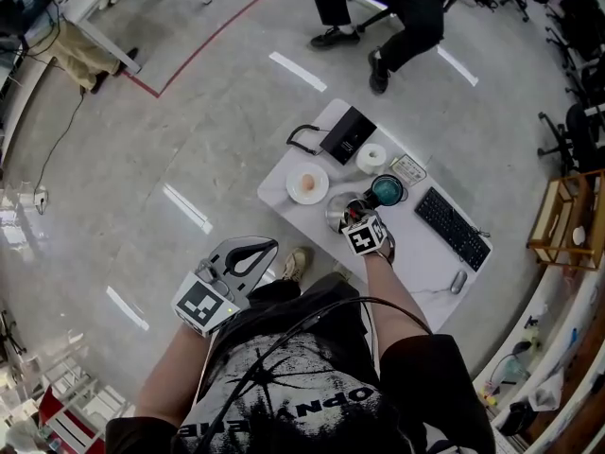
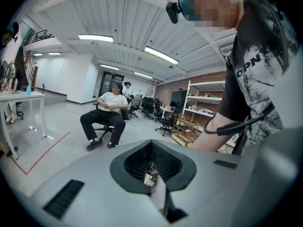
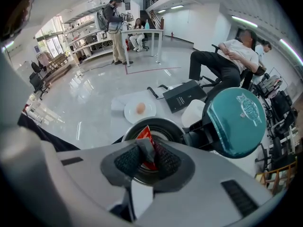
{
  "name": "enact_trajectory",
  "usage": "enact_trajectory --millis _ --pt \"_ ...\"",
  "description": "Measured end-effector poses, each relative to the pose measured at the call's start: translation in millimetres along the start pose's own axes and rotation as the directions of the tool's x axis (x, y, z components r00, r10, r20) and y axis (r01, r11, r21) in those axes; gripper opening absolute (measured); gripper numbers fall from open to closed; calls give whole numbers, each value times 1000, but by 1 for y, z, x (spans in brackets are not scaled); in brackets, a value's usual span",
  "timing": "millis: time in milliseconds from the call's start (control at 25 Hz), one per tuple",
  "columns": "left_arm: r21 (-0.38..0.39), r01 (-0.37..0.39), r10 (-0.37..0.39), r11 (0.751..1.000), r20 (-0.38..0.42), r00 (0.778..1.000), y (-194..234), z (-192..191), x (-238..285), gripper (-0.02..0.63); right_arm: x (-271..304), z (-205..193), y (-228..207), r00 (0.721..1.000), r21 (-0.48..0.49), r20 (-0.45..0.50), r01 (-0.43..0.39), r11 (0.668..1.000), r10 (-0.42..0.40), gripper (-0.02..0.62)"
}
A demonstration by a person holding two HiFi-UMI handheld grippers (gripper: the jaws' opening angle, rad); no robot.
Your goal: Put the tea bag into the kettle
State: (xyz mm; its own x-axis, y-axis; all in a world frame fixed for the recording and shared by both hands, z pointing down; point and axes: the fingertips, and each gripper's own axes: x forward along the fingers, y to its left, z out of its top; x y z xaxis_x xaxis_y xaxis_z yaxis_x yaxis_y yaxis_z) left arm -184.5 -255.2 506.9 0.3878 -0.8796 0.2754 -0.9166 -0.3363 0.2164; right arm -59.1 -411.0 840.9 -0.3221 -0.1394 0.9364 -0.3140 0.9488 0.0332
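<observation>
**A:** So, the right gripper (image 3: 144, 157) has the tea bag (image 3: 146, 148) pinched in narrow jaws, mid-frame, lined up with the open kettle (image 3: 166, 125) mouth. The left gripper (image 2: 151, 167) is closed on nothing.

**B:** Risk? If it lets go off-centre, I'd guess the bag snags the rim. The teal lid (image 3: 236, 122) is flipped up at right, and I can't see any water inside. The plate (image 3: 130, 115) further up holds an egg (image 3: 140, 108).

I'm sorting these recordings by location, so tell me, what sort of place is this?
Most likely an open-plan office or lab workspace. A row of swivel office chairs stands beside open white shelving, and a white table carries a keyboard on a wide polished floor.
</observation>
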Motion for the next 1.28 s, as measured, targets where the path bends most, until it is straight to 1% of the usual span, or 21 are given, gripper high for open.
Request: enact_trajectory --millis 160,280,360,480,560,640,880,1000,1120,1200,1280 --pt "0 -11 11 1000 -6 1000 3 -3 -5 6 5 2 1 1000 8 14 -8 1000 8 60" --pt "9 -30 30 1000 -16 999 10 -6 -11 6 7 -1 -1 1000 18 -3 -1 1000 1 60" --pt "10 -30 30 1000 -5 1000 11 -5 -16 6 7 -1 -3 1000 30 1 1 1000 -1 62" --pt "-26 -48 48 999 10 999 13 -1 -20 6 3 0 -5 1000 42 9 7 999 -7 99" --pt "-12 -48 48 999 -5 999 13 -4 -19 6 1 0 -6 1000 36 9 10 999 -10 129" --pt "5 -39 39 999 -10 999 11 -6 -17 6 1 0 -7 1000 30 10 11 999 -11 135" --pt "13 -25 25 1000 7 1000 6 0 -17 6 -6 2 -4 999 29 32 14 999 -15 147" --pt "17 -20 20 1000 9 1000 6 -1 -19 6 -13 5 -1 998 17 61 16 1000 -17 147" --pt "27 1 -1 1000 16 1000 6 -1 -17 6 -27 11 1 995 40 100 15 999 -19 147" --pt "48 22 -23 999 22 999 4 3 -12 6 -41 18 -2 987 86 160 13 996 -27 146" --pt "60 44 -45 997 29 999 1 9 -9 6 -62 29 -5 970 142 240 13 990 -47 144"
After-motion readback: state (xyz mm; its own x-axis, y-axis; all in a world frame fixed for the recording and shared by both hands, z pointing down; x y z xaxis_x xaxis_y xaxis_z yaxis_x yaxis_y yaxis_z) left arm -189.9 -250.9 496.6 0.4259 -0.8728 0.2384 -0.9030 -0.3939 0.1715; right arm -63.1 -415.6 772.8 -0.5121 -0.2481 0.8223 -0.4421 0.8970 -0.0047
